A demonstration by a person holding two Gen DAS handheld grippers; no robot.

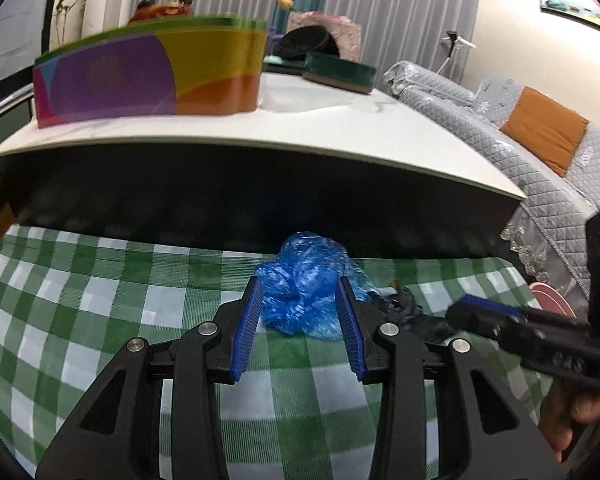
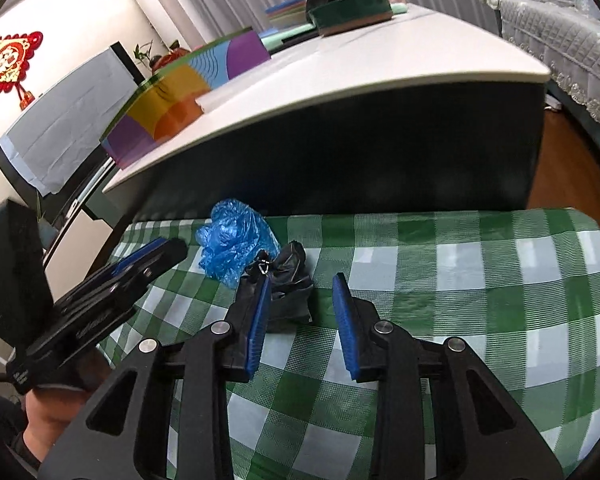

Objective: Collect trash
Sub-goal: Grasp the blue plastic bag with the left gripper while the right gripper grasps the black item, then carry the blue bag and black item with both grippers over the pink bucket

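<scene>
I'm holding the left gripper (image 1: 298, 296) with its jaws apart around the blue bag (image 1: 306, 280), which is lying on the checked cloth (image 1: 100, 300) near the table (image 1: 340, 128). My right gripper (image 2: 302, 296) is spread too, its left pad touching the black bag (image 2: 290, 292) just beside the blue one.

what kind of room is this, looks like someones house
Most likely a home living room: a sofa under a quilted grey cover with an orange cushion, long curtains, and a red knot ornament on the wall.
</scene>
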